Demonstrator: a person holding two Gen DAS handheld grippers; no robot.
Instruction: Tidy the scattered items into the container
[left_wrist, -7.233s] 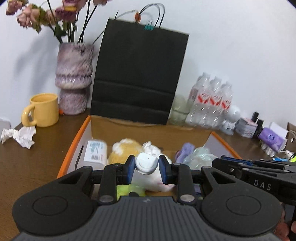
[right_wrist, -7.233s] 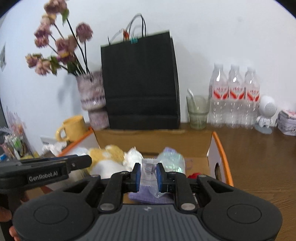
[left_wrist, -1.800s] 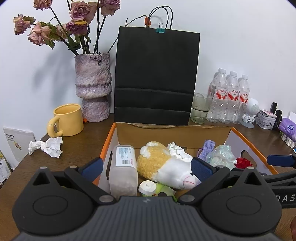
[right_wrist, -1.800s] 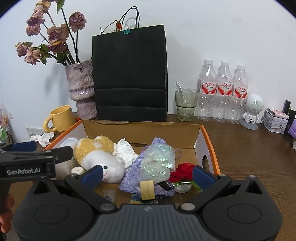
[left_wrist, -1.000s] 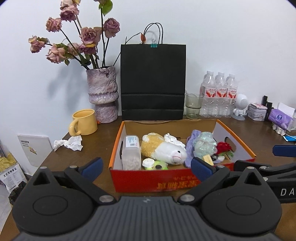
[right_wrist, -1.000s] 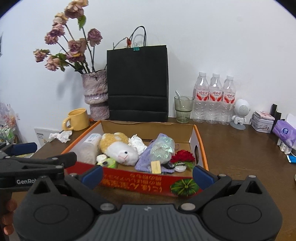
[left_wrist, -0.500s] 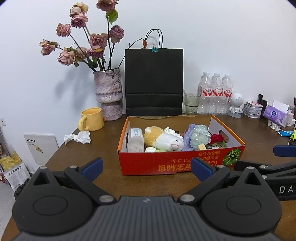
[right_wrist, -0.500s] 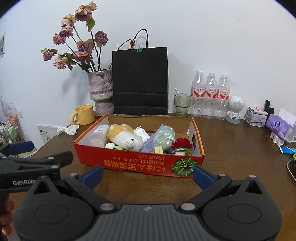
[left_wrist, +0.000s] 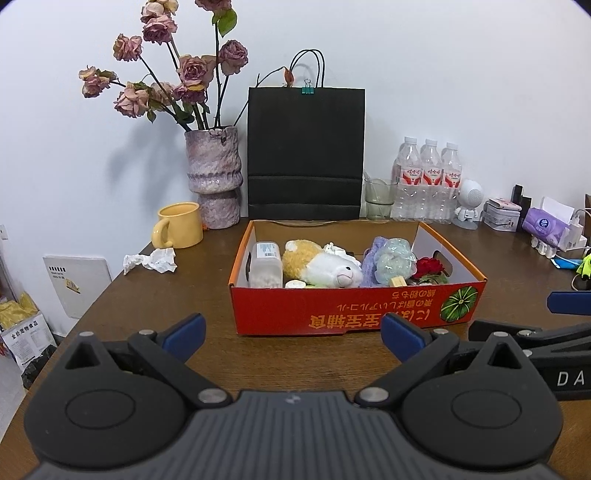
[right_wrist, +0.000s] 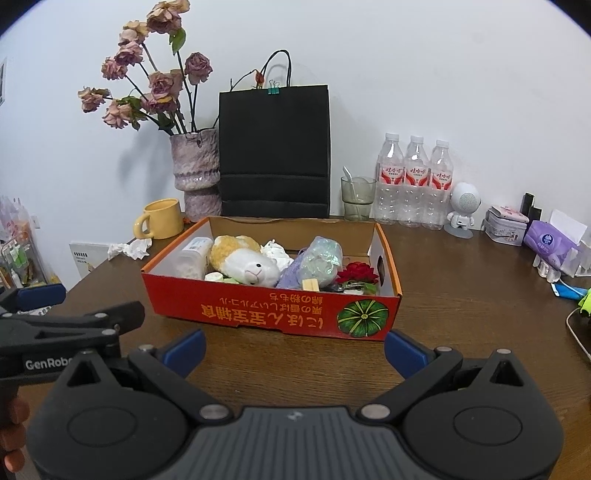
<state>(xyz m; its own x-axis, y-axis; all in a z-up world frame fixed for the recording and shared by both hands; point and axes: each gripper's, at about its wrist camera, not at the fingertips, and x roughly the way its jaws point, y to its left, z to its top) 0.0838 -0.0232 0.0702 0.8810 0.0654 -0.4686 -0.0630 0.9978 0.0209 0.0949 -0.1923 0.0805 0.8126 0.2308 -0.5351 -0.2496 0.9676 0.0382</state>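
A red cardboard box (left_wrist: 354, 312) (right_wrist: 273, 314) stands mid-table. Inside lie a clear plastic jar (left_wrist: 265, 264), a yellow-and-white plush sheep (left_wrist: 319, 264) (right_wrist: 243, 264), a crumpled white tissue (right_wrist: 275, 253), an iridescent pouch on purple cloth (left_wrist: 393, 258) (right_wrist: 319, 260), a red rose (left_wrist: 428, 266) (right_wrist: 356, 274) and small bits. My left gripper (left_wrist: 293, 338) hovers open in front of the box, nothing between its blue pads. My right gripper (right_wrist: 295, 349) is also open and empty, held back from the box's front wall.
A crumpled tissue (left_wrist: 151, 260) lies on the table left of the box, near a yellow mug (left_wrist: 179, 225). Behind stand a flower vase (left_wrist: 214, 177), a black paper bag (left_wrist: 304, 153), a glass (left_wrist: 378, 199), water bottles (left_wrist: 428, 181) and desk clutter at right.
Both grippers let go of their items over the box, opened wide and pulled back toward the table's front; the box now appears whole and farther away.
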